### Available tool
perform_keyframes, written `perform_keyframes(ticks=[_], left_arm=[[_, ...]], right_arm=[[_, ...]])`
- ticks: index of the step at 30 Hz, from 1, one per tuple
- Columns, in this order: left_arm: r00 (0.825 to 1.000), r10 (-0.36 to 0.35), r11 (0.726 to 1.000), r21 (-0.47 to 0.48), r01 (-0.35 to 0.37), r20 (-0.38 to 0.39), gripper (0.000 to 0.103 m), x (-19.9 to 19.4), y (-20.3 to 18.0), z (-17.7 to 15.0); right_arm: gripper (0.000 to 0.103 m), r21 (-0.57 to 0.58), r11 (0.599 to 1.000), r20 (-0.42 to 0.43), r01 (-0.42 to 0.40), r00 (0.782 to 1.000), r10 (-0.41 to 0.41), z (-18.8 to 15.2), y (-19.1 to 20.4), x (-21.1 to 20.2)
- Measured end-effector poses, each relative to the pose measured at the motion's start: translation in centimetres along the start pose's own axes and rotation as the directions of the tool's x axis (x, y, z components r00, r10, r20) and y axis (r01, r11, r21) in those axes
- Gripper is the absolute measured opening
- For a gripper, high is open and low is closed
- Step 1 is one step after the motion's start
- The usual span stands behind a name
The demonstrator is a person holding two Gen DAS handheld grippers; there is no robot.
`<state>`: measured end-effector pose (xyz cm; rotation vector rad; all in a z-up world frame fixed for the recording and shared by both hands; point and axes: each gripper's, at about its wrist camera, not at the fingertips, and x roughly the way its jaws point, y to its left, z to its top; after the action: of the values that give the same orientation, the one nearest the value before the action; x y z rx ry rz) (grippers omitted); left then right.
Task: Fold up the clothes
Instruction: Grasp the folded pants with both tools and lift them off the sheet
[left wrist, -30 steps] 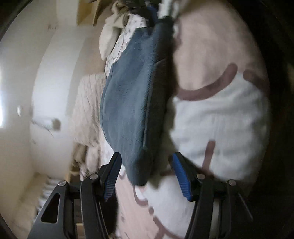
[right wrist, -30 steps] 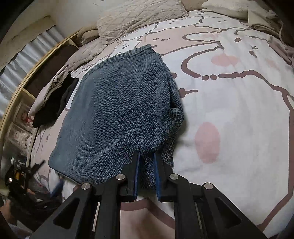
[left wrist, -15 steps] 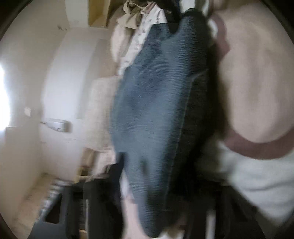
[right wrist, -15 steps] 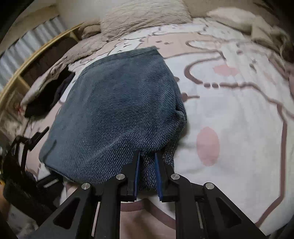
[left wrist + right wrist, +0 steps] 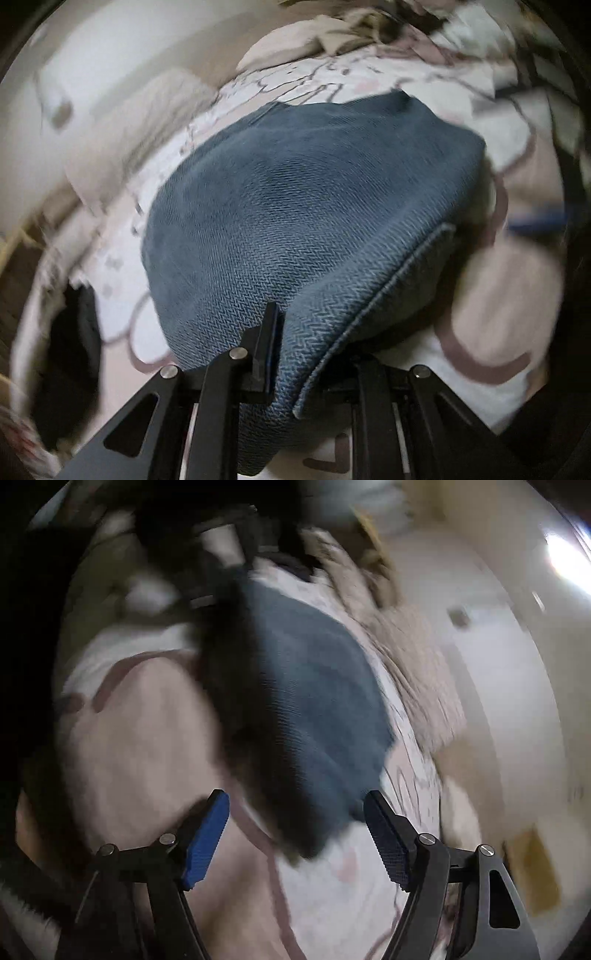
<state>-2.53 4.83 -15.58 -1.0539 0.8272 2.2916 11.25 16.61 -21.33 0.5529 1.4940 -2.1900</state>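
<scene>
Left wrist view: a blue-grey herringbone garment (image 5: 314, 221) is lying in a thick, rounded bundle on a bed cover (image 5: 491, 354) printed with pink shapes and brown outlines. The left gripper (image 5: 314, 354) is biting the near hemmed corner. One blue-padded finger (image 5: 271, 343) is showing against the cloth, while the other is buried under a fold, so the jaws are seeming clamped on fabric rather than meeting bare. The weave is coarse and heavy, with a stitched edge running diagonally.

Right wrist view: this picture is smeared by motion. The right gripper (image 5: 295, 834) is hovering with its ribbed blue pads spread wide and nothing between them, just short of the garment's dark near end (image 5: 317, 716). Pale quilted bedding is lying beyond.

Judging by this, a fold is in hand, with one corner gripped. The free claw probably needs a matching edge, so the thick cloth is lying flat.
</scene>
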Motion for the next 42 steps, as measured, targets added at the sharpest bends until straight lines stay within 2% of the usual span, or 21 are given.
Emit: perform_keyframes(ticks=[5, 6, 7, 10, 16, 19, 20, 23, 25, 26, 27, 28, 29, 32, 33, 37, 39, 40, 42], left_arm=[[0.997, -0.073, 0.993, -0.097, 0.073, 0.002, 0.017, -0.3, 0.1, -0.3], [0.996, -0.085, 0.990, -0.113, 0.085, 0.005, 0.017, -0.4, 0.2, -0.4], [0.996, -0.093, 0.988, -0.125, 0.094, 0.008, 0.017, -0.4, 0.5, -0.5], [0.995, -0.101, 0.985, -0.137, 0.103, 0.017, 0.017, -0.6, 0.7, -0.6], [0.996, -0.086, 0.991, -0.105, 0.088, 0.024, 0.017, -0.5, 0.5, -0.6], [1.000, 0.010, 1.000, 0.002, -0.010, 0.026, 0.018, -0.5, -0.9, -1.3], [0.999, 0.044, 0.998, 0.040, -0.045, 0.030, 0.018, -0.5, -1.5, -1.6], [0.988, 0.146, 0.977, 0.153, -0.151, 0.048, 0.021, -0.5, -3.0, -2.5], [0.975, 0.211, 0.949, 0.225, -0.221, 0.066, 0.028, -0.6, -4.1, -3.0], [0.963, 0.258, 0.925, 0.270, -0.269, 0.073, 0.031, -0.5, -4.5, -3.5], [0.946, 0.314, 0.888, 0.326, -0.324, 0.086, 0.041, -0.4, -4.9, -4.2], [0.924, 0.368, 0.842, 0.384, -0.379, 0.104, 0.044, -0.2, -5.3, -5.0], [0.913, 0.392, 0.817, 0.413, -0.402, 0.113, 0.044, -0.2, -5.4, -5.5], [0.902, 0.417, 0.785, 0.457, -0.419, 0.112, 0.044, -0.2, -5.4, -6.2], [0.897, 0.426, 0.766, 0.481, -0.425, 0.114, 0.044, 0.0, -5.6, -6.3], [0.868, 0.467, 0.643, 0.608, -0.465, 0.170, 0.042, 0.7, -7.2, -7.2], [0.858, 0.474, 0.594, 0.646, -0.479, 0.199, 0.040, 0.8, -7.8, -7.8], [0.855, 0.475, 0.579, 0.658, -0.482, 0.209, 0.039, 0.8, -7.8, -8.0], [0.853, 0.475, 0.567, 0.666, -0.484, 0.215, 0.039, 0.8, -7.7, -8.4]], right_arm=[[0.074, -0.045, 0.991, 0.072, 0.129, 0.989, -0.125, 3.4, 0.9, 3.0], [0.071, -0.058, 0.986, 0.086, 0.157, 0.985, -0.152, 3.7, 1.0, 3.5], [0.062, -0.071, 0.980, 0.091, 0.183, 0.980, -0.177, 3.6, 1.0, 4.0], [0.058, -0.097, 0.965, 0.090, 0.245, 0.967, -0.237, 2.8, 0.9, 5.4], [0.043, -0.147, 0.947, 0.013, 0.286, 0.958, -0.288, -1.4, -0.8, 6.4], [0.034, -0.195, 0.936, 0.024, 0.292, 0.956, -0.293, -2.9, -0.5, 6.2], [0.034, -0.200, 0.934, 0.028, 0.295, 0.955, -0.296, -3.2, -0.3, 6.2], [0.034, -0.181, 0.938, 0.028, 0.295, 0.955, -0.295, -3.6, -0.4, 6.3], [0.034, -0.165, 0.935, 0.032, 0.313, 0.950, -0.312, -3.8, -0.5, 6.2], [0.034, -0.159, 0.935, 0.029, 0.317, 0.948, -0.317, -3.9, -0.5, 6.2], [0.034, -0.152, 0.935, 0.024, 0.320, 0.947, -0.320, -4.0, -0.6, 6.2], [0.034, -0.146, 0.935, 0.020, 0.322, 0.946, -0.323, -4.1, -0.6, 6.2], [0.034, -0.146, 0.936, 0.015, 0.319, 0.947, -0.320, -4.2, -0.7, 6.2], [0.034, -0.160, 0.941, 0.004, 0.298, 0.953, -0.301, -4.3, -1.0, 6.2], [0.034, -0.172, 0.942, 0.004, 0.286, 0.957, -0.290, -4.4, -1.1, 6.1], [0.034, -0.270, 0.939, 0.007, 0.212, 0.976, -0.218, -5.2, -1.9, 5.9], [0.034, -0.307, 0.929, 0.011, 0.205, 0.977, -0.212, -5.8, -1.9, 5.7], [0.034, -0.315, 0.925, 0.019, 0.211, 0.976, -0.216, -6.0, -1.8, 5.6], [0.034, -0.295, 0.929, 0.030, 0.222, 0.974, -0.223, -6.3, -1.5, 5.3]])
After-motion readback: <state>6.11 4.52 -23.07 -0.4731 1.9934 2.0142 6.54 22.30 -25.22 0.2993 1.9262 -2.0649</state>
